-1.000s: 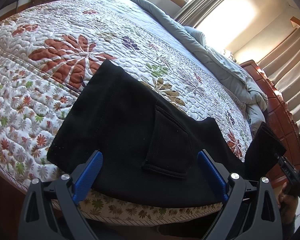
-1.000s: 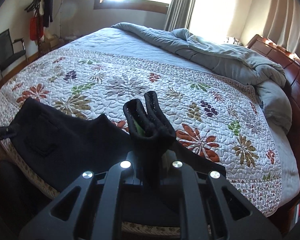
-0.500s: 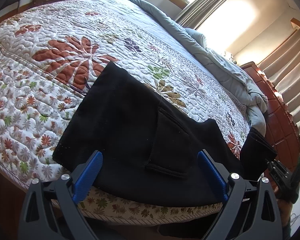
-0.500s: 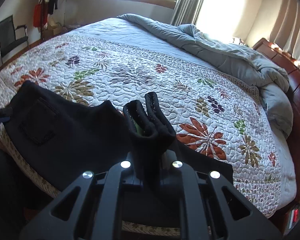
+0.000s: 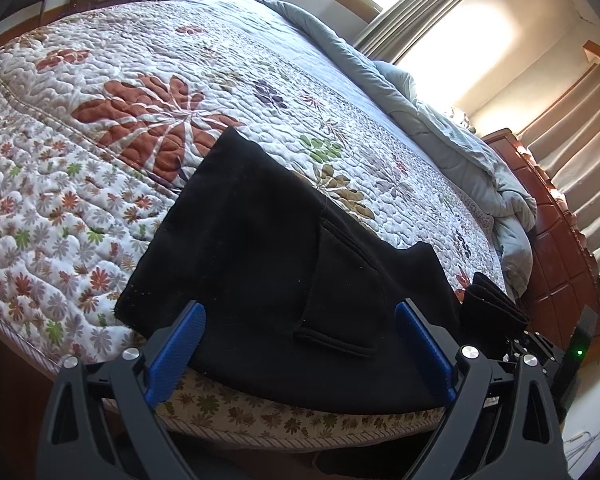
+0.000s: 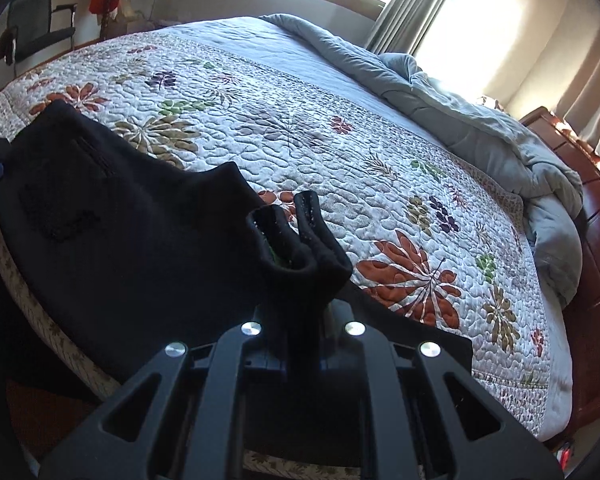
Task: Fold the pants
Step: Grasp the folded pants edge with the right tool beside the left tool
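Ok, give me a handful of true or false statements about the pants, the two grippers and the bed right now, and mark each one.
1. The right gripper is clamped on a bunched end of the black pants. True.
2. The left gripper is shut on the pants. False: its blue fingers stand wide apart, with the fabric lying between them.
3. The pants lie on a floral quilt. True.
4. A patch pocket faces up on the pants. True.
5. The grey duvet covers the pants. False: it is heaped at the far side of the bed, apart from them.
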`<act>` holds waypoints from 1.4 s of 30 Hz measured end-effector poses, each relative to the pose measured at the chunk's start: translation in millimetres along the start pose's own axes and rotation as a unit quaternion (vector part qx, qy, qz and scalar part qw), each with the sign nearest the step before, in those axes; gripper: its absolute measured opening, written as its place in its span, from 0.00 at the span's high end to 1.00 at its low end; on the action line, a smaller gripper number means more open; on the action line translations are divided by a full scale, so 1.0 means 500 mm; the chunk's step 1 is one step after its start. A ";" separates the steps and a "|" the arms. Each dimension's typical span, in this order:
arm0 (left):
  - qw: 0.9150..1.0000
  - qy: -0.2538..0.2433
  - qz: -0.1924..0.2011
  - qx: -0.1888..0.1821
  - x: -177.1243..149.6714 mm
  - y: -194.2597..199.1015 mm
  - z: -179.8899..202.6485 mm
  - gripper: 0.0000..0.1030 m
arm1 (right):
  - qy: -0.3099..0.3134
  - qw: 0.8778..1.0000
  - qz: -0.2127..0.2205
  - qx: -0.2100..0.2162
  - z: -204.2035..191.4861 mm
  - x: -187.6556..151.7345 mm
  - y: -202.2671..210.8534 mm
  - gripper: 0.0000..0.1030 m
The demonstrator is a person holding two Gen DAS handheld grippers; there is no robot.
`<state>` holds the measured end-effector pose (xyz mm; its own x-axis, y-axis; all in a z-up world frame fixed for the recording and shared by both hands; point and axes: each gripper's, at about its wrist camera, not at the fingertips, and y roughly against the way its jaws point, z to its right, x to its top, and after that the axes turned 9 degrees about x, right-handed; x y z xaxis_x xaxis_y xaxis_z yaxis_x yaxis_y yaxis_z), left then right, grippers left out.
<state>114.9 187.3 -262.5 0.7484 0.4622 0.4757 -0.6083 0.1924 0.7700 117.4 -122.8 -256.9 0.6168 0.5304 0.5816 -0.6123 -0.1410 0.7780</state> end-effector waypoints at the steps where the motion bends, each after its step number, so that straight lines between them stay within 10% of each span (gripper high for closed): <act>1: 1.000 0.001 0.000 0.000 0.001 -0.001 0.001 0.07 | 0.005 1.000 -0.002 -0.003 -0.004 0.000 -0.004 0.91; 14: 1.000 0.003 0.002 -0.003 0.001 0.006 -0.004 0.07 | 0.137 0.987 -0.029 -0.073 -0.111 -0.054 -0.065 0.90; 21: 1.000 0.004 0.002 -0.004 0.001 0.009 -0.006 0.07 | 0.166 0.984 -0.042 -0.050 -0.149 -0.077 -0.062 0.66; 26: 1.000 0.006 0.002 -0.004 -0.001 0.009 -0.012 0.07 | 0.067 0.993 -0.046 0.087 -0.110 -0.056 0.020 0.55; 29: 1.000 0.005 0.002 -0.003 -0.003 0.011 -0.023 0.07 | -0.078 0.973 -0.029 0.215 0.022 -0.047 0.085 0.53; 35: 1.000 0.008 0.001 -0.004 -0.005 0.009 -0.029 0.07 | -0.308 0.924 -0.056 0.222 0.345 -0.163 0.042 0.70; 42: 1.000 0.004 -0.005 0.007 -0.002 -0.003 -0.022 0.07 | -0.318 0.912 -0.139 0.219 0.376 -0.263 -0.050 0.76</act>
<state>112.2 195.8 -268.9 0.7523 0.4671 0.4646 -0.5968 0.1845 0.7809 144.6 -346.3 -307.9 0.9655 0.0243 0.2591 -0.2178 -0.4693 0.8557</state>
